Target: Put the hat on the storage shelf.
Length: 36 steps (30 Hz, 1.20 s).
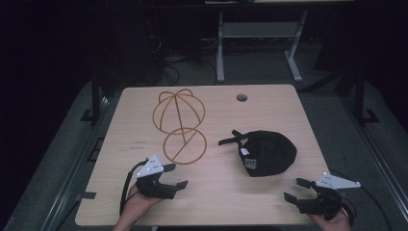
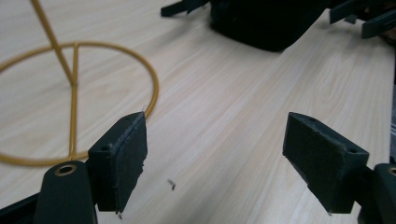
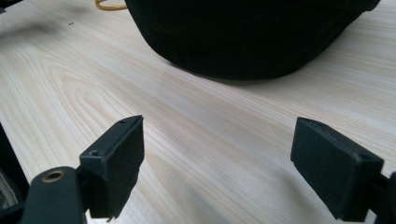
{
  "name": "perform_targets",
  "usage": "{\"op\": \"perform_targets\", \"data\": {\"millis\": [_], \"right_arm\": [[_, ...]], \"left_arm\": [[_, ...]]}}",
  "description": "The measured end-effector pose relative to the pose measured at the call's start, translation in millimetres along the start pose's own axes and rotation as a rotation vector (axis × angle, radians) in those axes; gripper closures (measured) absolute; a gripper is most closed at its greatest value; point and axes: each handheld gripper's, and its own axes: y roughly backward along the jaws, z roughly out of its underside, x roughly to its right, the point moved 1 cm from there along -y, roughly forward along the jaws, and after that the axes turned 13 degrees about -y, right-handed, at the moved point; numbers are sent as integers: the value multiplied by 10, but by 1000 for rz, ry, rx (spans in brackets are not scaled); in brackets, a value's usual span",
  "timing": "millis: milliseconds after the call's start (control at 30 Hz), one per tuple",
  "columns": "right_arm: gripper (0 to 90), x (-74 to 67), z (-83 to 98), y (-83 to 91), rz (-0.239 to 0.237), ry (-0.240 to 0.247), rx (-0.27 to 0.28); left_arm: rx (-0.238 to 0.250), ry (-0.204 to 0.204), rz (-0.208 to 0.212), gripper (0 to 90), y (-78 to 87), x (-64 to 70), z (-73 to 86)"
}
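Both grippers (image 1: 175, 175) (image 1: 294, 189) gape, apparently empty, near cap (image 1: 267, 153).

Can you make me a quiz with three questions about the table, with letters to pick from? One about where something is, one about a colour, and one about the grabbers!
1. Where does the black cap lie?
A. On the table, between the wire stand and the right gripper
B. On top of the wire stand
C. On the floor

2. What colour is the wire stand?
A. Blue
B. Golden yellow
C. White

3. How are the jaws of the left gripper and the right gripper?
A. Both shut on the cap
B. One open, one shut
C. Both open and holding nothing

Answers:
1 A, the cap rests on the wooden table, right of the stand.
2 B, its rings and dome are golden yellow.
3 C, bare table shows between each pair of jaws.
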Motion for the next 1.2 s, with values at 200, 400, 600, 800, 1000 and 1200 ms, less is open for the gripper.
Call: {"op": "perform_targets", "data": {"millis": [200, 400, 600, 800, 1000, 1200], "right_arm": [[166, 7, -5, 29, -27, -10, 17], [165, -10, -7, 63, -39, -12, 37], [161, -69, -22, 47, -54, 5, 35], [159, -101, -9, 45, -60, 12, 32], [159, -94, -17, 17, -58, 15, 25], [159, -76, -12, 23, -58, 8, 26]], "left_arm": [[13, -31, 46, 201, -35, 32, -39], [-2, -87, 63, 196, -31, 129, -111], [18, -88, 99, 180, -7, 155, -324], [33, -114, 126, 175, -74, 224, -512], [23, -133, 163, 176, -203, 268, -668], [18, -148, 190, 176, -306, 292, -778]]}}
